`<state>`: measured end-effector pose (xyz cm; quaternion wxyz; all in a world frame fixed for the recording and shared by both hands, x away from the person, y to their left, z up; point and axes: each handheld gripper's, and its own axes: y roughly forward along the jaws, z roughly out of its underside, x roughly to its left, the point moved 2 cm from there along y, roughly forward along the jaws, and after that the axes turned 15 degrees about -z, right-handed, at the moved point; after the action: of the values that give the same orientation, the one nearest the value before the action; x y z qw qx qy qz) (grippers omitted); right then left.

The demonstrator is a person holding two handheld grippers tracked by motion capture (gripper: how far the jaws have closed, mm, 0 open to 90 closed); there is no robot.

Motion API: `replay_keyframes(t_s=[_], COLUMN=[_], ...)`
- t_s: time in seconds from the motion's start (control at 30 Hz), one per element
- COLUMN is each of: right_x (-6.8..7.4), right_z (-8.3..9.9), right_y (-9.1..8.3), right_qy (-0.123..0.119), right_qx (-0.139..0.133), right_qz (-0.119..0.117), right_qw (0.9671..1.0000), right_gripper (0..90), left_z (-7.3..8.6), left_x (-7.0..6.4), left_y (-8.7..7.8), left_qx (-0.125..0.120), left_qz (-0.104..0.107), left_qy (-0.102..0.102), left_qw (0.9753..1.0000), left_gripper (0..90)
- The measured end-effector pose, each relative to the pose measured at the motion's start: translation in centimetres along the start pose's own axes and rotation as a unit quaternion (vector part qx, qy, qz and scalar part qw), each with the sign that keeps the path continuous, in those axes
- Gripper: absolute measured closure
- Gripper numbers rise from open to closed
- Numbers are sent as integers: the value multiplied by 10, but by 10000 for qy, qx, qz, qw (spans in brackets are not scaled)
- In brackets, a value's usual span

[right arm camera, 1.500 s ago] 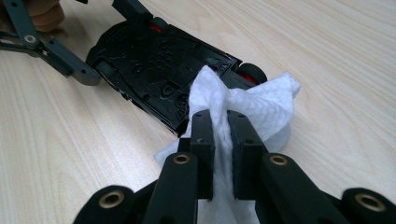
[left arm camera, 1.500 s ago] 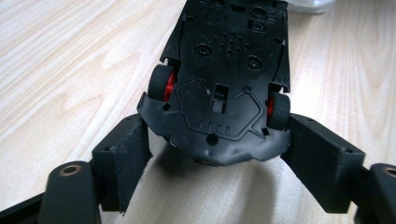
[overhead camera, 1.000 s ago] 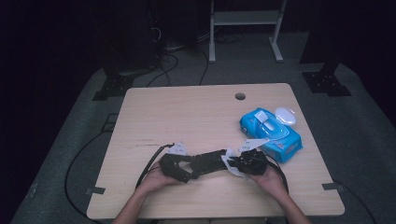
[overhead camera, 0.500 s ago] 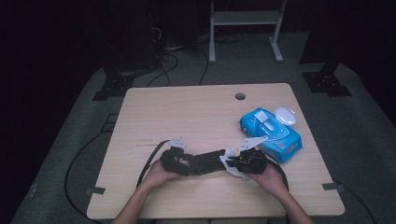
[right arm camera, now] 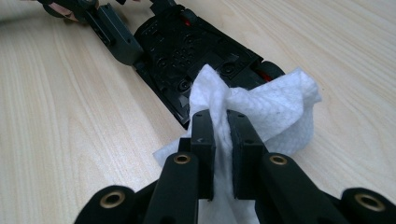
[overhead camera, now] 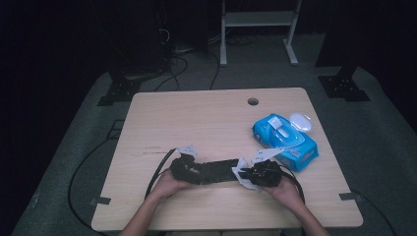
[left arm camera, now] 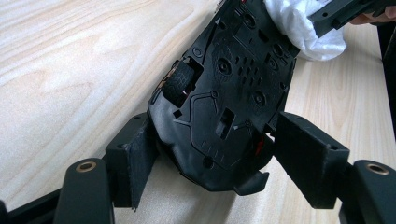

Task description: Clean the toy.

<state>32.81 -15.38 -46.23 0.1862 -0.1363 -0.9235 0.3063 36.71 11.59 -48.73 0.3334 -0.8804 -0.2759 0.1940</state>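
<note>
Change: since a second ago the two hand-held grippers and the toy car between them have barely shifted; the white wipe sits at the same end of the car.
Left hand-held gripper: jaws clamped on either side of the black toy car, which is turned underside up, one tyre visible at its edge.
Right hand-held gripper: jaws pinched tight on a crumpled white wipe, pressed against the far end of the car's underside.
Toy car position: near the front edge of the bench, held between the two grippers in the high view.
Wipes pack: blue, lid flipped open, on the bench just beyond the right hand-held gripper.
</note>
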Motion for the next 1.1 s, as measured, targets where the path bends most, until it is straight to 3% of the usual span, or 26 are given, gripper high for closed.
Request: replay_keyframes(t_s=[0.13,0.37,0.6,0.7,0.9,1.0,1.1], right_x=[2,4,6,7,7,7,5], right_z=[2,4,6,7,9,10,12], right_y=[0,-1,-3,-4,-5,-6,-1], right_qy=[-68,-124,-210,-271,-319,-305,-284], right_qx=[-40,-30,-38,-12,-22,-21,129], right_qz=[16,124,94,159,152,141,75], right_qw=[10000,9998,9997,9995,9994,9994,9995], right_gripper=[817,817,817,815,815,815,815], left_z=[0,1,3,7,5,3,2], left_x=[-4,-6,-11,-9,-11,-13,-16], left_y=[-2,-4,-7,-9,-9,-11,-15], left_qx=[-87,-114,-227,-332,-465,-659,-864], left_qz=[-143,-101,-245,-143,-292,-408,-329], left_qy=[202,257,522,484,552,657,850], left_qw=[9997,9996,9981,9982,9970,9948,9921], left_gripper=[306,317,337,437,445,480,612])
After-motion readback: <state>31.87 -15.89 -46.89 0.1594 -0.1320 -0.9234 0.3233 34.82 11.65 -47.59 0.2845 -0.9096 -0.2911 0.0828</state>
